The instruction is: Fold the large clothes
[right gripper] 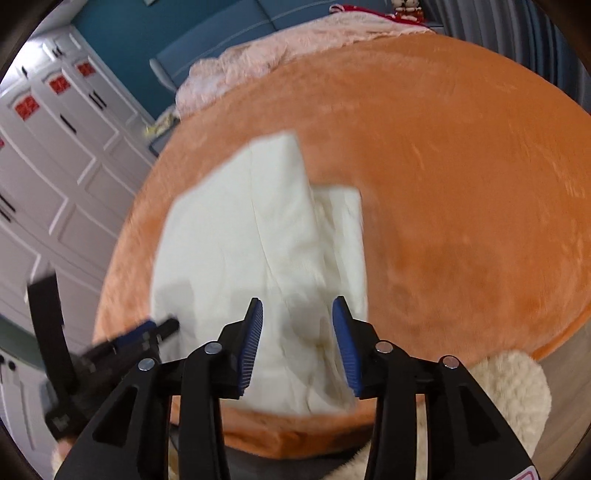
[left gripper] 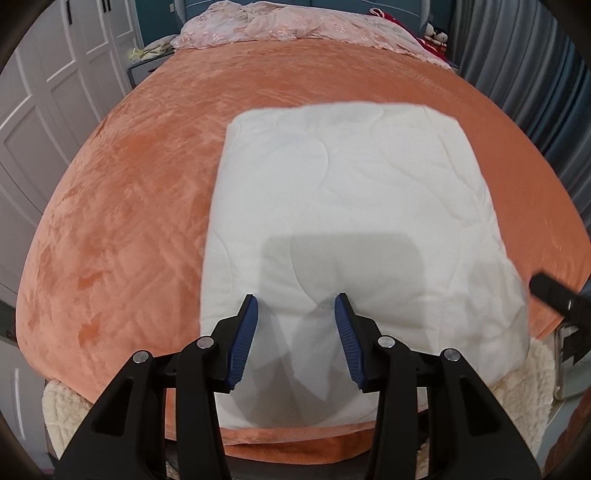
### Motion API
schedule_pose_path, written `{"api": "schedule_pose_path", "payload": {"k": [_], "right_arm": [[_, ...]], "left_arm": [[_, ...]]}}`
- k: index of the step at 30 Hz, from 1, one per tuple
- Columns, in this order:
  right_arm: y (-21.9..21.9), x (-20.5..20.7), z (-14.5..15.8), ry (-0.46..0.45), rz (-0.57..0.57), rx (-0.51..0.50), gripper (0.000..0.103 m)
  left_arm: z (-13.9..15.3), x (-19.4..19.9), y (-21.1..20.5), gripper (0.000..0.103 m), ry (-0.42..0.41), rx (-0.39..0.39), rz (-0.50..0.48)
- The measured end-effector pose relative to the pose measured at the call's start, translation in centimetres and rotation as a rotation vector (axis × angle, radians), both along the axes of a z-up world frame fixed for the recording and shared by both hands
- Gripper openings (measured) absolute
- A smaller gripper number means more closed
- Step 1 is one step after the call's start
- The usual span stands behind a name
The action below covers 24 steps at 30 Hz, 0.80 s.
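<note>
A folded white quilt (left gripper: pixel 343 221) lay on the orange bed (left gripper: pixel 129 203); both the left gripper (left gripper: pixel 297 314) and right gripper (right gripper: pixel 297 317) hovered above it, jaws spread, empty.

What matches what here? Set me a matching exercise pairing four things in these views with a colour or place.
Column one:
1. folded quilt
2. bed cover
3. wardrobe doors
4. crumpled blanket

Column two:
a. pale pink, at the bed's far end
b. white, panelled, left of the bed
c. orange plush
d. cream, lying near the bed's near edge

Pairs: 1-d, 2-c, 3-b, 4-a
</note>
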State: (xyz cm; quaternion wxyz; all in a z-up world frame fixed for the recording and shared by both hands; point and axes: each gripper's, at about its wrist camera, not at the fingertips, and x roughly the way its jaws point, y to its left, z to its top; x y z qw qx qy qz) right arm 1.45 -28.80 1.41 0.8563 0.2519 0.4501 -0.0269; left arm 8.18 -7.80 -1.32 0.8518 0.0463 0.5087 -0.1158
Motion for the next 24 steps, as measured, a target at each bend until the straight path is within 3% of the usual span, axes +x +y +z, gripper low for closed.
{"api": "schedule_pose_path", "payload": {"k": [7, 11, 15, 16, 17, 18, 20, 24], "right_arm": [[-1.2, 5.9, 1.7, -0.052, -0.057, 0.008, 0.048], [-1.5, 10.0, 0.5, -0.022, -0.101, 0.057, 0.049], [-1.9, 12.9, -2.0, 0.041, -0.143, 0.099, 0.049], [-2.0, 13.5, -3.0, 0.062, -0.142, 0.121, 0.044], [-2.1, 13.8, -3.5, 0.067, -0.130, 0.144, 0.022], [-2.0, 14.2, -3.9, 0.067, -0.118, 0.167, 0.013], [-2.3, 13.5, -3.6, 0.025, -0.123, 0.162, 0.008], [-2.3, 11.9, -2.2, -0.045, -0.157, -0.002, 0.006]], "left_arm": [[3.3, 3.7, 1.8, 0.042, -0.050, -0.046, 0.065], [4.5, 7.2, 2.5, 0.042, -0.072, -0.046, 0.101], [3.8, 10.9, 2.6, 0.042, -0.031, -0.076, 0.119], [3.5, 11.5, 2.5, 0.042, -0.018, -0.085, 0.121], [3.1, 12.2, 2.3, 0.042, -0.001, -0.094, 0.123], [2.9, 12.6, 2.0, 0.042, 0.007, -0.098, 0.122], [2.4, 13.3, 1.4, 0.042, 0.015, -0.098, 0.115], [1.4, 13.8, -0.6, 0.042, 0.016, -0.097, 0.080]]}}
